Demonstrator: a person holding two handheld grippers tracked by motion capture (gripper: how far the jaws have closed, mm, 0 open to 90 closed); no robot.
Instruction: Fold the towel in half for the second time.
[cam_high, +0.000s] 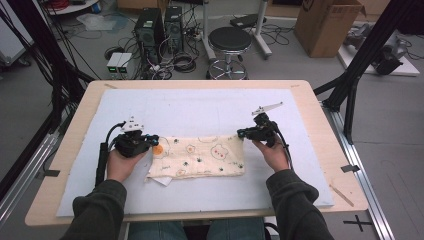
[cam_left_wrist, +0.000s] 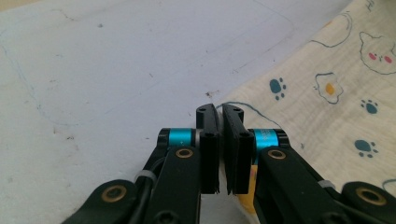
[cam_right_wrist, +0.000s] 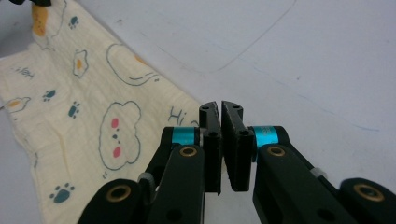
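High view: cream printed cloth (cam_high: 197, 156) lies folded flat on the white mat (cam_high: 200, 107) (wooden table (cam_high: 320, 130) beneath), mid-table between both hands. Left gripper (cam_high: 152, 140) sits at the cloth's left end, right gripper (cam_high: 241, 133) at its upper right corner. Both gripper views show jaws pressed together at the cloth's edge; whether fabric is pinched, can't tell.

The high view looks forward and down over the table (cam_high: 210, 87); both gripper views skim close above the cloth (cam_high: 200, 156).
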